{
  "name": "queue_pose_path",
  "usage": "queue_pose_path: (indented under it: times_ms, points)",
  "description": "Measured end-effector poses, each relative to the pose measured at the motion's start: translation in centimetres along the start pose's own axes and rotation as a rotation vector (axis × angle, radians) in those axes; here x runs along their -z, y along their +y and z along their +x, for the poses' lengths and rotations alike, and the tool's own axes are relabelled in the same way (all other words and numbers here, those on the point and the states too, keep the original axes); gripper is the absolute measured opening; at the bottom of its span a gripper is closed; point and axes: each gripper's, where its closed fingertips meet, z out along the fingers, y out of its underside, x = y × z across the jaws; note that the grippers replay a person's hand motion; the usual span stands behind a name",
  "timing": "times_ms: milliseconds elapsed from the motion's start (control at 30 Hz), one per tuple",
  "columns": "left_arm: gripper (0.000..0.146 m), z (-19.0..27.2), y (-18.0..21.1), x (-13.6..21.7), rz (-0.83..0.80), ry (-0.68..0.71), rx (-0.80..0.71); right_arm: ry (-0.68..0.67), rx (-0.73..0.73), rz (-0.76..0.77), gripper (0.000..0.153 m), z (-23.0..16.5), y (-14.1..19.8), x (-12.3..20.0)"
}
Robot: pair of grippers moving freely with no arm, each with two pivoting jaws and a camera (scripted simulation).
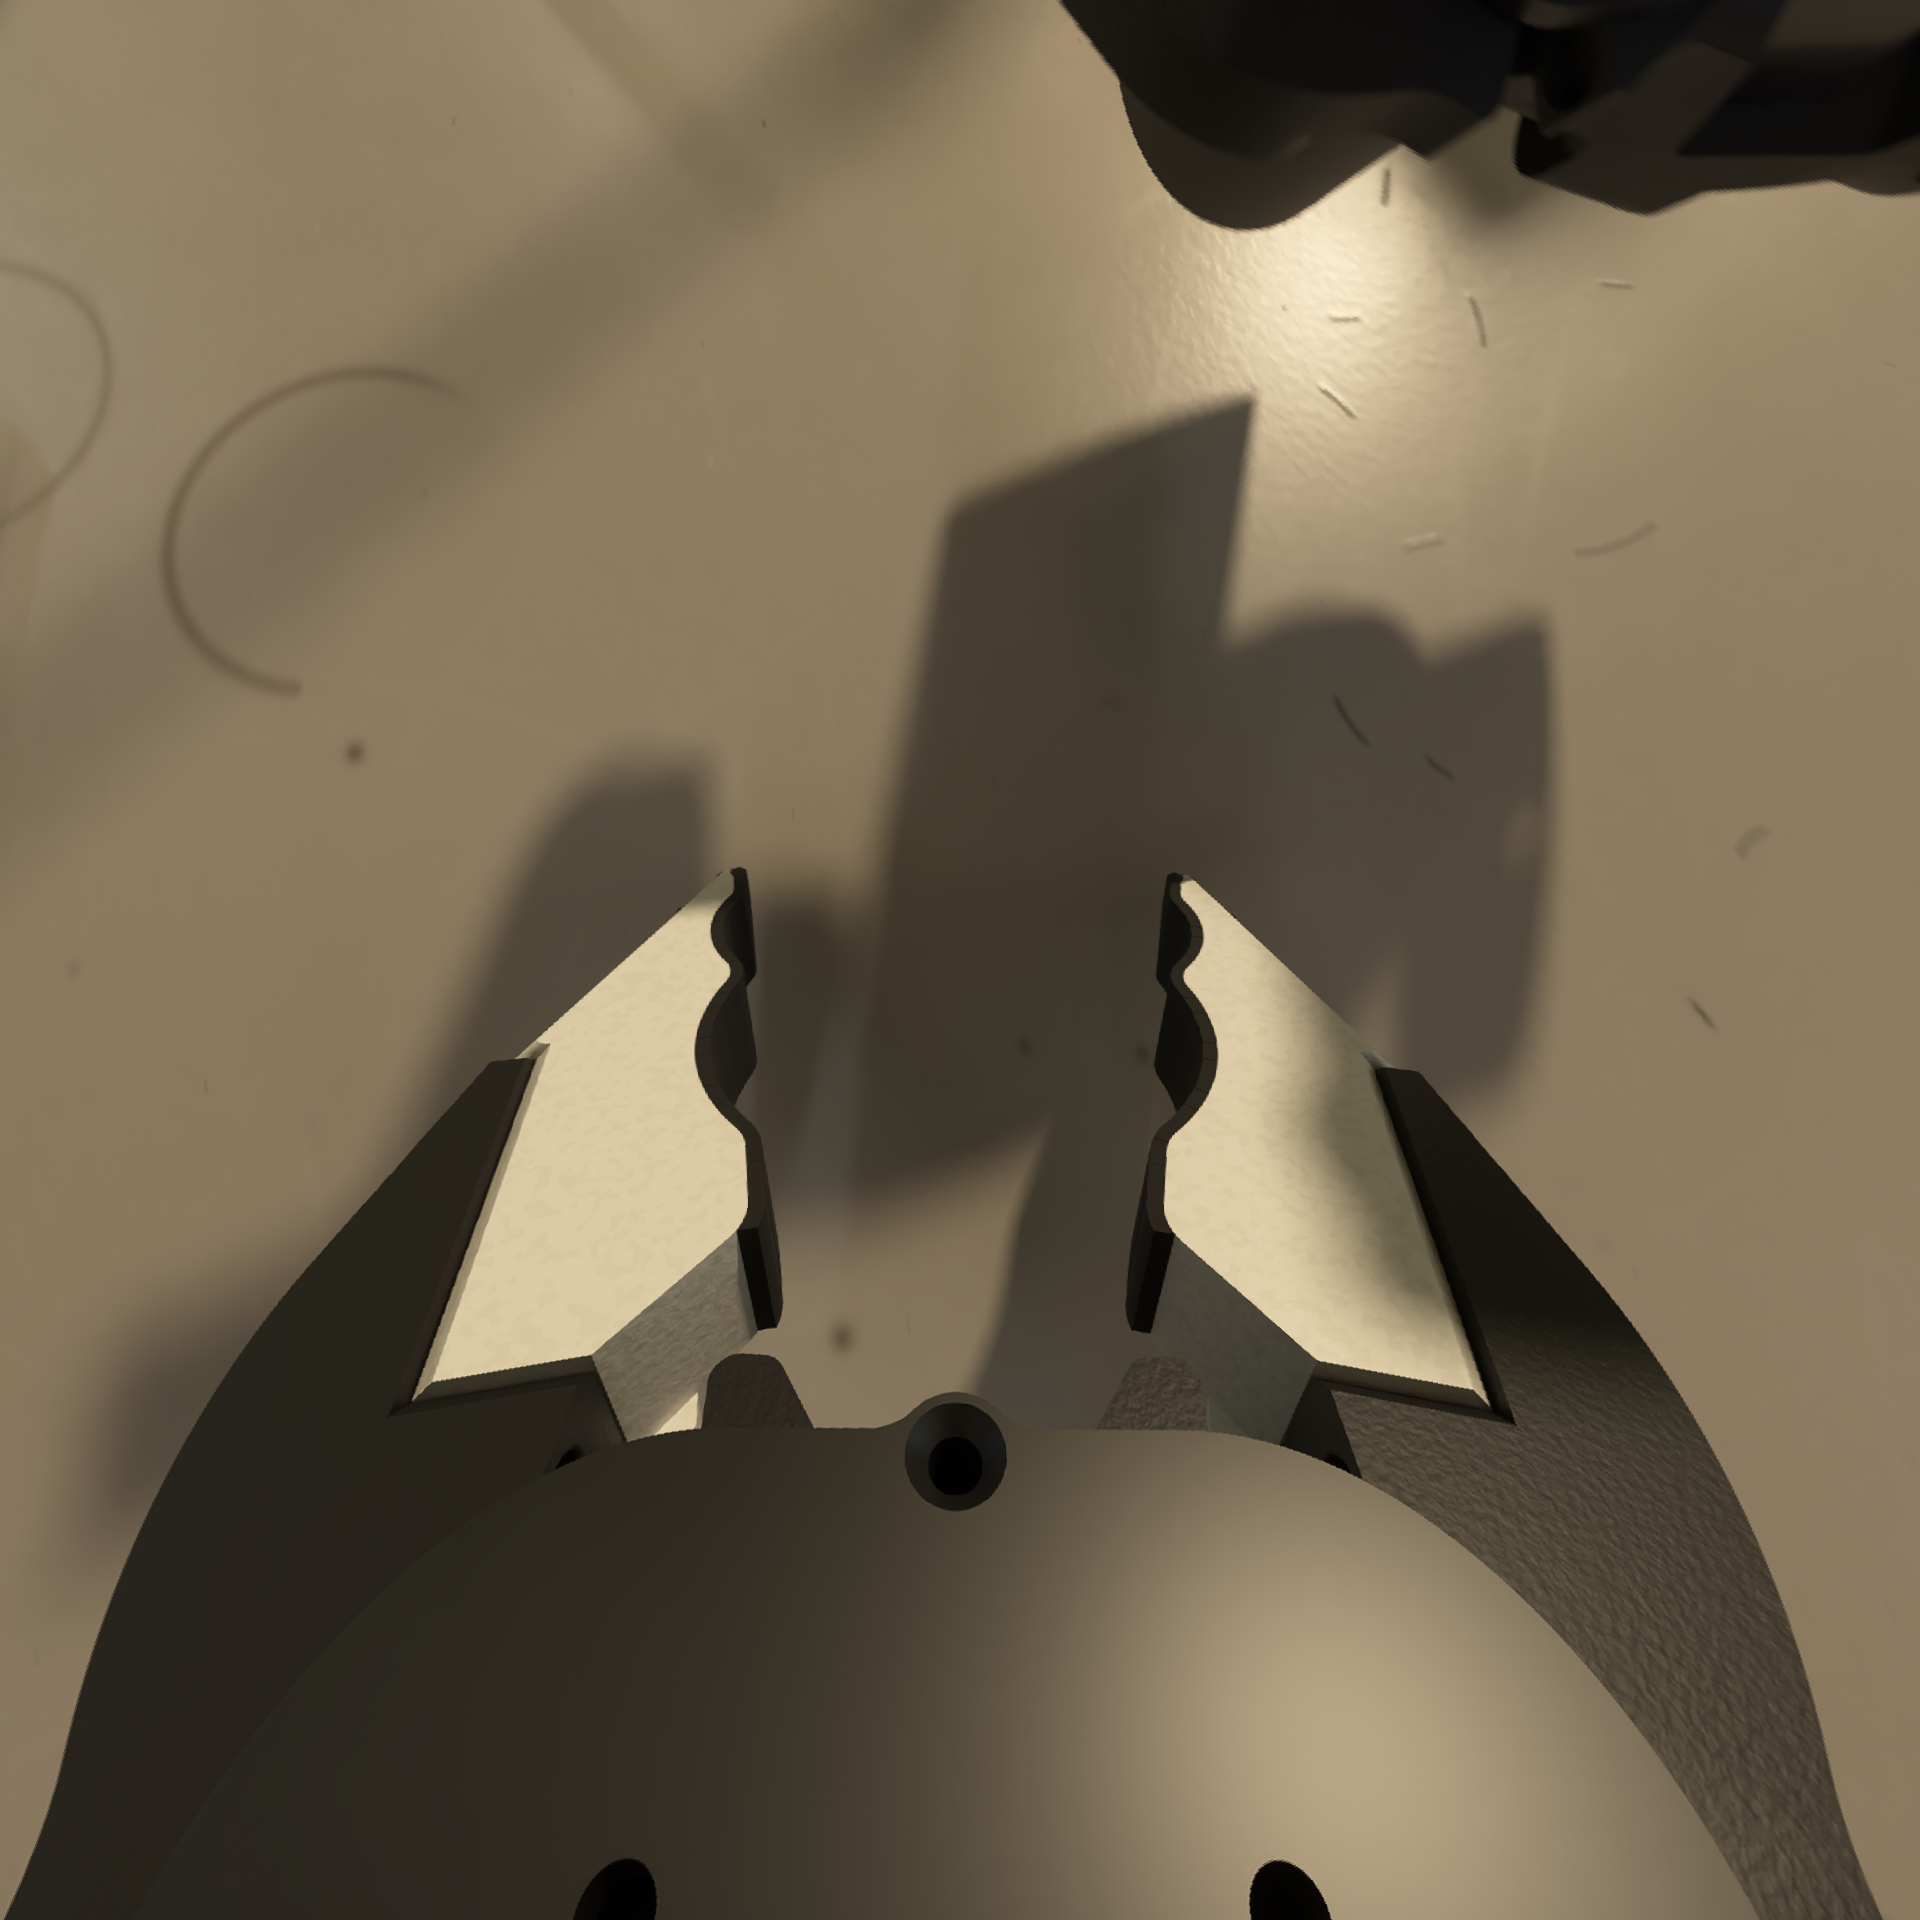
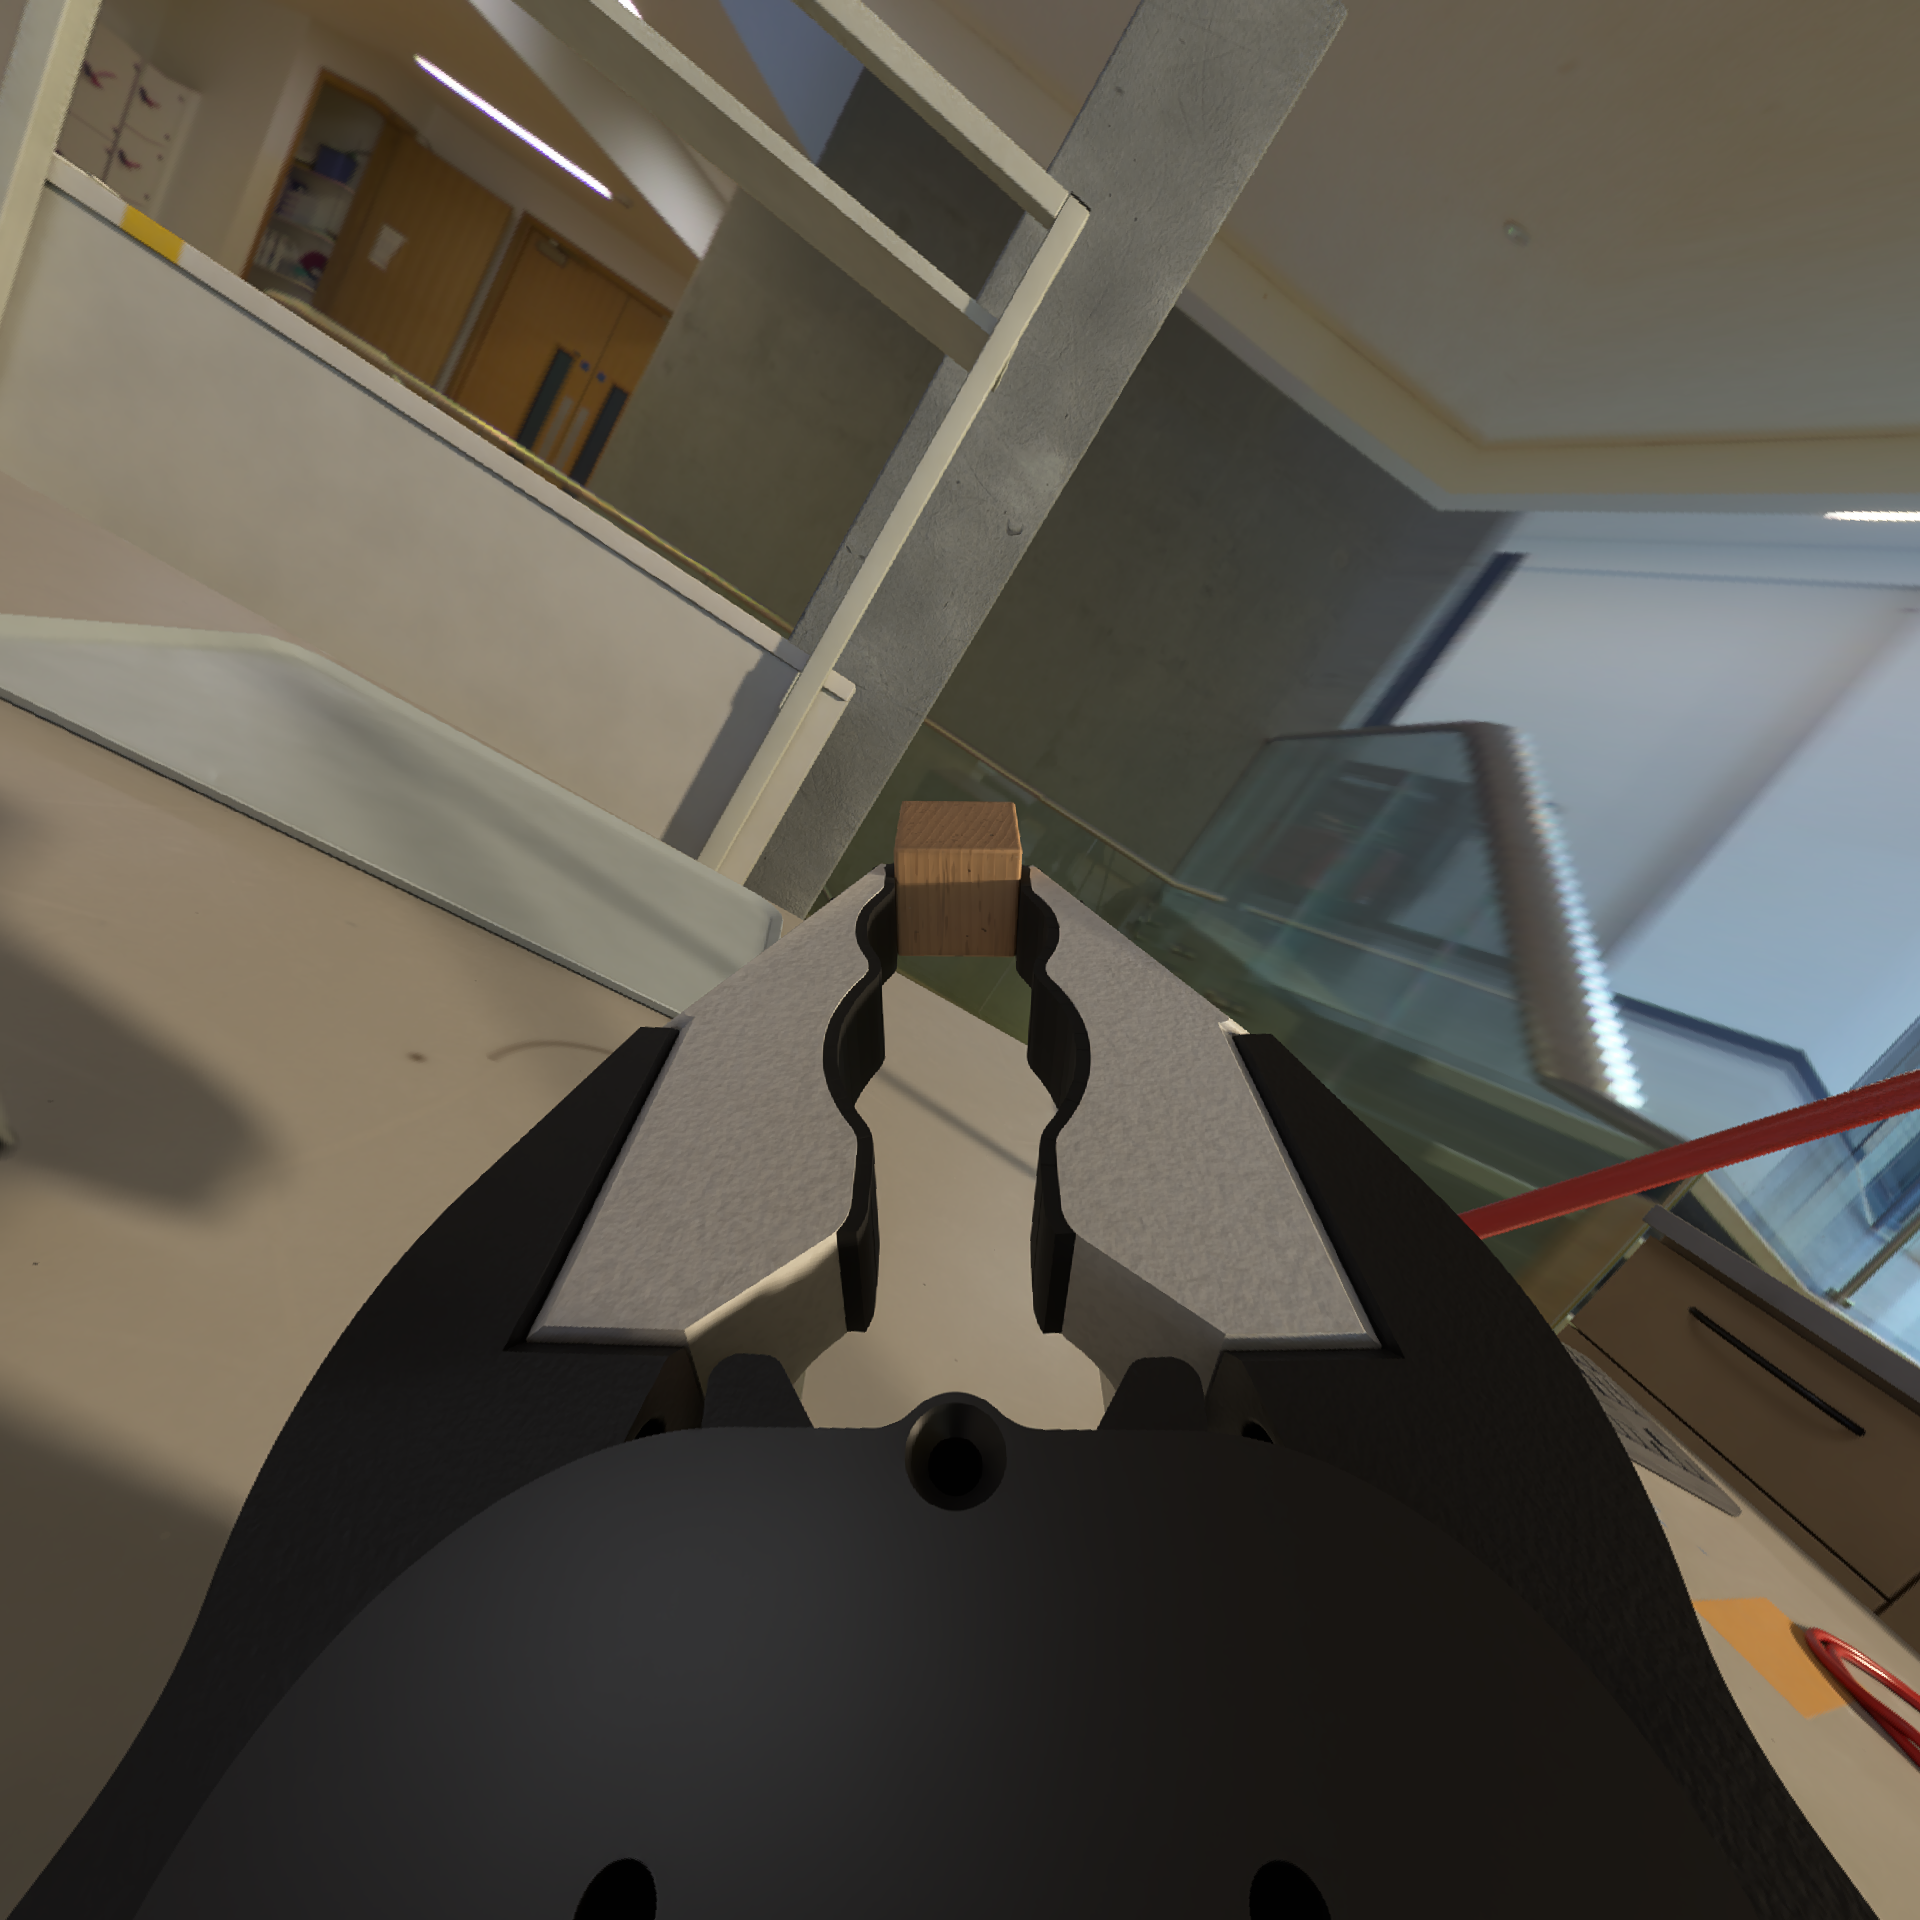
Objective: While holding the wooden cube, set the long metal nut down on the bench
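Observation:
My right gripper (image 2: 958, 894) is shut on a small wooden cube (image 2: 957, 878), pinched between its fingertips and held above the bench (image 2: 312, 1143), tilted upward. My left gripper (image 1: 958, 883) is open and empty, pointing down at the beige bench top (image 1: 623, 520), with only shadow between its fingers. The long metal nut is not in view in either frame.
A dark crumpled shape (image 1: 1455, 94) lies at the top right of the left wrist view. Faint ring marks (image 1: 208, 540) stain the bench at left. In the right wrist view a red rod (image 2: 1704, 1153), a red loop (image 2: 1870, 1704) and an orange patch (image 2: 1766, 1662) lie at right.

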Motion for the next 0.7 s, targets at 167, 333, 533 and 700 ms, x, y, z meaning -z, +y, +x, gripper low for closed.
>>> queue_pose_path:
  times_ms: [167, 333, 533, 700]
  points:
    - [0.083, 0.5, 3.0, 4.5, 0.054, -0.020, 0.041, -0.011, 0.011, -0.006, 0.021, -0.3, 0.1, -0.1]
    - [0.084, 1.4, 5.7, 10.3, 0.150, -0.081, 0.121, -0.004, 0.010, -0.020, 0.021, -0.1, 0.4, 0.1]
    - [0.086, 2.3, 9.5, 20.3, 0.360, -0.315, 0.192, 0.069, 0.045, 0.034, 0.021, 1.5, -1.7, 0.8]
    - [0.096, 3.8, 15.2, 24.7, 0.399, -0.415, 0.270, 0.110, 0.252, 0.247, 0.021, 1.0, -9.9, 3.0]
